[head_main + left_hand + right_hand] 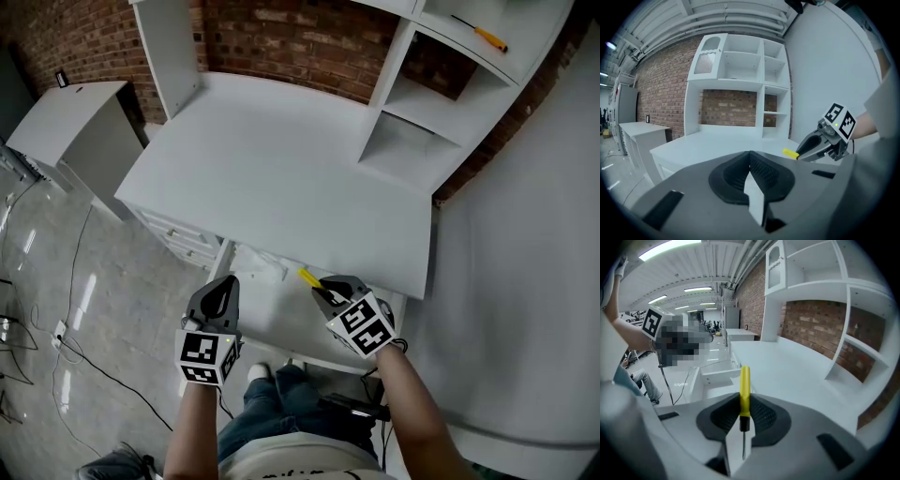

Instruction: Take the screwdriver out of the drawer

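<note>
Screwdriver (309, 277) with a yellow handle sits pinched in the right gripper (323, 291), whose jaws stand narrow and press on it from both sides. The right gripper view shows the screwdriver (745, 390) running along the jaws, with its yellow handle sticking out past the tips of the right gripper (743, 404) and its thin metal shaft pointing back toward the camera. Relative to the open drawer (281, 323), the tool hangs above the drawer's right part, clear of its floor. The left gripper (223, 291) hovers above the drawer's left part, beside the right one but apart from it. In its own view the left gripper (751, 161) has its jaws brought together with nothing between them. Crumpled white material (258, 267) lies at the back of the drawer.
</note>
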